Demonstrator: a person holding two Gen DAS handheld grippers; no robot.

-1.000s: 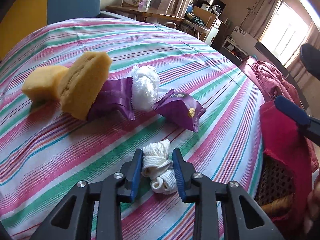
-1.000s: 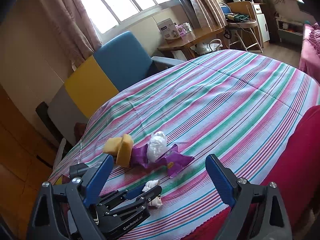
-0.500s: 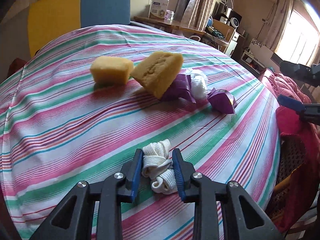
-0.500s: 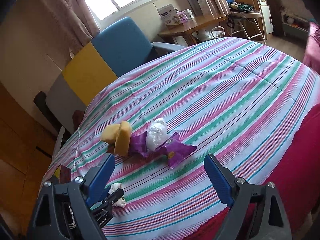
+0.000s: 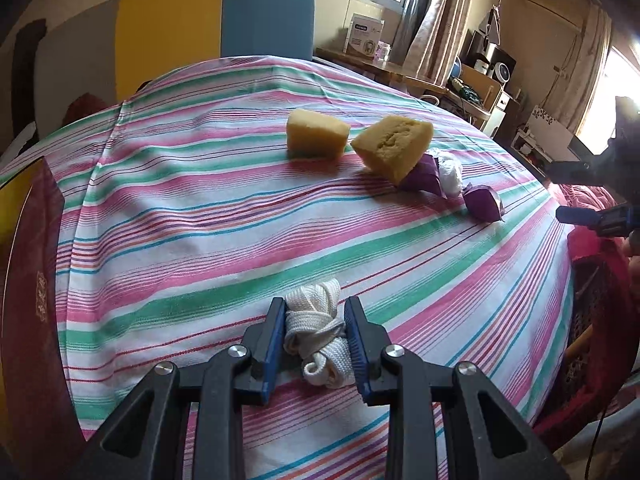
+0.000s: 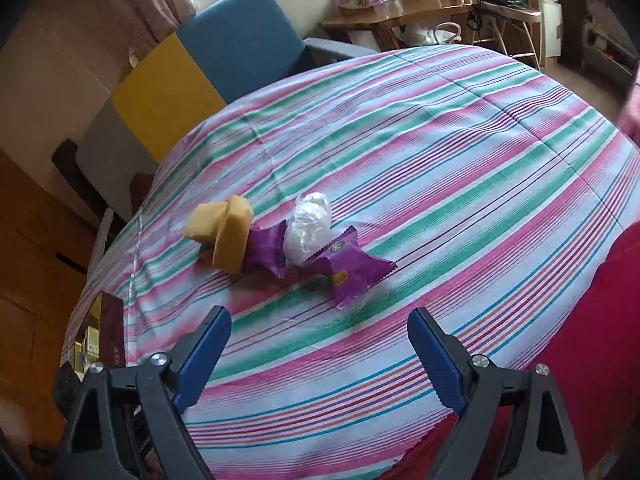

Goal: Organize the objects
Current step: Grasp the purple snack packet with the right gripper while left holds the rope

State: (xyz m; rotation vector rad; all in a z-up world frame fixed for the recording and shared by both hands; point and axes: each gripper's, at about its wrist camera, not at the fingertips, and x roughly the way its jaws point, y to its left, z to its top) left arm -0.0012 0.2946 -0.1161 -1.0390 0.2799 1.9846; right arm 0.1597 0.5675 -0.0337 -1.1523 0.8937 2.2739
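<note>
Left claw (image 5: pixel 315 334) carried knotted woven strap (image 5: pixel 316 336) leftward.

No lettering could be read anywhere. The purple snack packet (image 6: pixel 347 270) bore a yellow label too blurred to make out, and the print on the white box (image 5: pixel 366 37) by the window was equally illegible.

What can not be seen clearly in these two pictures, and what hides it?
- Left wrist view: the lower part of the white cord bundle is covered by the left claw that grips it.
- Left wrist view: the right claw is cut off by the right edge.
- Right wrist view: the print on the purple snack packet is too small to read.
- Right wrist view: the far sponge is half hidden behind the near sponge.
</note>
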